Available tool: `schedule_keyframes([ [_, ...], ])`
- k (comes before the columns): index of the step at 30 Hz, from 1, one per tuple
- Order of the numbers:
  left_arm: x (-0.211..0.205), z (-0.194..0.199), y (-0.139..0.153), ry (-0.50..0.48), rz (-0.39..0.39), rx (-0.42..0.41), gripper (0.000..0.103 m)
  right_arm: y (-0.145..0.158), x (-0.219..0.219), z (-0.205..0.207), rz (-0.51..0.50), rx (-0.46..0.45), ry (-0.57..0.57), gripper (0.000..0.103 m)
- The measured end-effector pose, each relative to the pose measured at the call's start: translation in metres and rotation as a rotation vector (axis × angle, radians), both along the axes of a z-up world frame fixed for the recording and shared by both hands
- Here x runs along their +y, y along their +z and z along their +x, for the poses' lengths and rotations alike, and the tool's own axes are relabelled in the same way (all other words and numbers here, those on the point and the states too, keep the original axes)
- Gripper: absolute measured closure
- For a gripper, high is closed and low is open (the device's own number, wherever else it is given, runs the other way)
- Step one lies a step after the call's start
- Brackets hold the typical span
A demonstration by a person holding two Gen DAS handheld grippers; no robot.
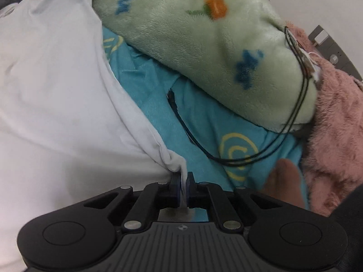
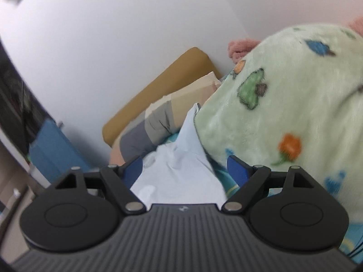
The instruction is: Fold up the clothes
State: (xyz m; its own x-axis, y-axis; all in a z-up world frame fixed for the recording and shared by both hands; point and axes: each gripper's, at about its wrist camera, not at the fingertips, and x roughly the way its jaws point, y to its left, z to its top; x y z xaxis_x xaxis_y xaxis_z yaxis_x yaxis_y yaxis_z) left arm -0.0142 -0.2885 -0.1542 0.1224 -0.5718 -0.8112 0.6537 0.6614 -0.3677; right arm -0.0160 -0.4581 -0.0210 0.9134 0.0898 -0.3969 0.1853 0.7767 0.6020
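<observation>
A white garment (image 1: 56,104) lies spread over a teal bedsheet (image 1: 204,122) with yellow spirals. My left gripper (image 1: 183,178) is shut on a bunched corner of that white garment at its lower right edge. In the right wrist view the same white garment (image 2: 179,172) lies below and ahead of my right gripper (image 2: 185,170), whose blue pads (image 2: 236,170) stand wide apart with nothing pinched between them. A person's finger (image 1: 285,181) shows blurred at the right of the left gripper.
A bulky green fleece blanket (image 1: 204,40) with printed shapes lies beyond the garment, a pink fluffy blanket (image 1: 335,122) to its right. A black cord (image 1: 249,154) loops across the sheet. Striped pillow (image 2: 158,124), tan headboard cushion (image 2: 163,86), white wall (image 2: 113,34) behind.
</observation>
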Motion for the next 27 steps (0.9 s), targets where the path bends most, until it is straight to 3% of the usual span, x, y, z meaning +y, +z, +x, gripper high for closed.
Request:
schedule_keyframes([
  [1, -0.001, 0.001, -0.002, -0.002, -0.003, 0.0, 0.095, -0.003, -0.001, 0.003, 0.002, 0.008, 0.025, 0.019],
  [4, 0.014, 0.008, 0.015, -0.004, -0.014, 0.004, 0.078, -0.012, -0.005, 0.013, 0.068, 0.017, 0.084, 0.019],
  [6, 0.031, 0.015, 0.036, 0.034, -0.009, -0.042, 0.05, -0.018, -0.009, 0.023, 0.132, 0.017, 0.112, 0.019],
  [10, 0.073, 0.034, 0.076, 0.135, -0.014, -0.136, 0.038, -0.022, -0.012, 0.064, 0.224, 0.017, 0.14, 0.02],
  [12, 0.095, 0.045, 0.09, 0.206, -0.021, -0.198, 0.027, -0.027, -0.008, 0.089, 0.219, 0.03, 0.143, 0.02],
  [17, 0.142, 0.069, 0.093, 0.378, -0.106, -0.326, 0.025, -0.051, 0.003, 0.164, 0.165, 0.083, 0.158, 0.022],
  [19, 0.147, 0.076, 0.087, 0.399, -0.124, -0.358, 0.025, -0.064, -0.002, 0.191, 0.169, 0.078, 0.134, 0.023],
  [24, 0.147, 0.1, 0.077, 0.405, -0.19, -0.403, 0.025, -0.09, -0.006, 0.255, 0.018, 0.103, 0.082, 0.023],
  [27, 0.147, 0.122, 0.065, 0.399, -0.221, -0.404, 0.025, -0.102, -0.004, 0.289, -0.038, 0.088, 0.109, 0.023],
])
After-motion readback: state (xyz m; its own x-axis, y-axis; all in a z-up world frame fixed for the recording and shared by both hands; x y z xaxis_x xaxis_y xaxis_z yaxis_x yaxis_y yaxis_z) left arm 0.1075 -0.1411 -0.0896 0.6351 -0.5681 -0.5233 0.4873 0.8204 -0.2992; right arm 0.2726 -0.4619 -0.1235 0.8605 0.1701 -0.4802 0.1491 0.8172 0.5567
